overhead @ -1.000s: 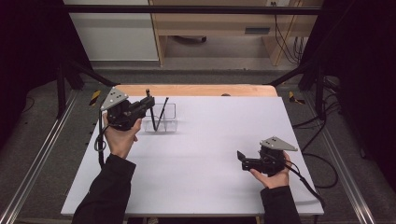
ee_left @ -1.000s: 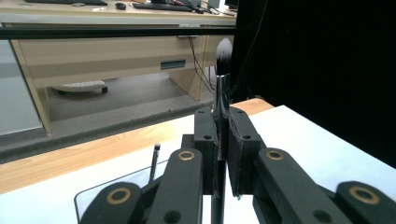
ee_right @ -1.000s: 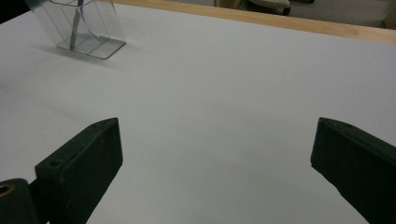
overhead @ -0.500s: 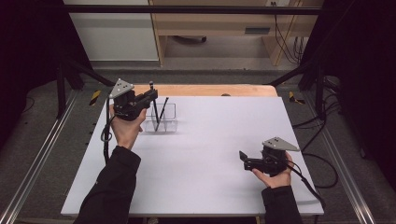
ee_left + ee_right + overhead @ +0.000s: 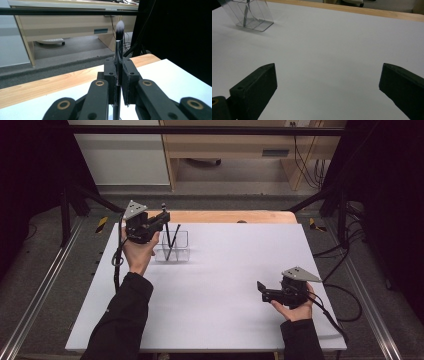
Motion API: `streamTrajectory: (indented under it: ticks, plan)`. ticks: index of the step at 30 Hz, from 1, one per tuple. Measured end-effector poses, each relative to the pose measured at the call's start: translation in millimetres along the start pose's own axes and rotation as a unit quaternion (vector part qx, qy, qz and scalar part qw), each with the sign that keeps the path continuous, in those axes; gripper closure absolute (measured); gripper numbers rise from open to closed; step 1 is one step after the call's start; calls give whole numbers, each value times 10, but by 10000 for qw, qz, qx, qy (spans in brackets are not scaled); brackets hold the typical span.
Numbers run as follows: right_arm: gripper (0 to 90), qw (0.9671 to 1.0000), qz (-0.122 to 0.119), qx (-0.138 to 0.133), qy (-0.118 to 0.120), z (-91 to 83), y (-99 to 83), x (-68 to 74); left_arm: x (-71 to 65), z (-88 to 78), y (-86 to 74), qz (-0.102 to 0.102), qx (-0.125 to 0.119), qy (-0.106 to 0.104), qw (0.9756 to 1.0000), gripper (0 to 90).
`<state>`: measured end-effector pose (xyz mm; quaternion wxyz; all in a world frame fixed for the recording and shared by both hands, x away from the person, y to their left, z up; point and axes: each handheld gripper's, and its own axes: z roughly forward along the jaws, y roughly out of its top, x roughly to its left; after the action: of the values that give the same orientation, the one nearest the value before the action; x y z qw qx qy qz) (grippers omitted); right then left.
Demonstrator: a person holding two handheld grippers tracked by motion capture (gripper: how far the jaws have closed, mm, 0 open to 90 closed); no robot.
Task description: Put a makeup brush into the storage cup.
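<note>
**Left gripper view: makeup brush pinched upright beside the clear organizer**

Left gripper view is showing the left gripper with its jaws closed tight on the metal ferrule of a makeup brush, bristles pointing up, probably so the handle can go down into a compartment. In the high view the left gripper is hovering at the far left of the tabletop, just beside the clear organizer, where two dark sticks are leaning. The left forearm is reaching far forward, wrist bent. The right gripper is resting near the right edge in an upturned palm, its jaws standing wide apart and holding nothing.
</note>
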<state>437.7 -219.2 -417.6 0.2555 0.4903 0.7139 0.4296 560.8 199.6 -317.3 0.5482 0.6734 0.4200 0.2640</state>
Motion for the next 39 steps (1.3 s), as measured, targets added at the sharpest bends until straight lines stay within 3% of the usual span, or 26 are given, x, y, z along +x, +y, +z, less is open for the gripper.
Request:
streamTrajectory:
  ticks: [13,39]
  plan:
    - [22,10000,-17,25,-27,15,-7,0,82,171,-37,14,11,130,9999,831]
    - [21,10000,19,1,-35,9,-9,-23,222,567,-182,80,263,423,9987,831]
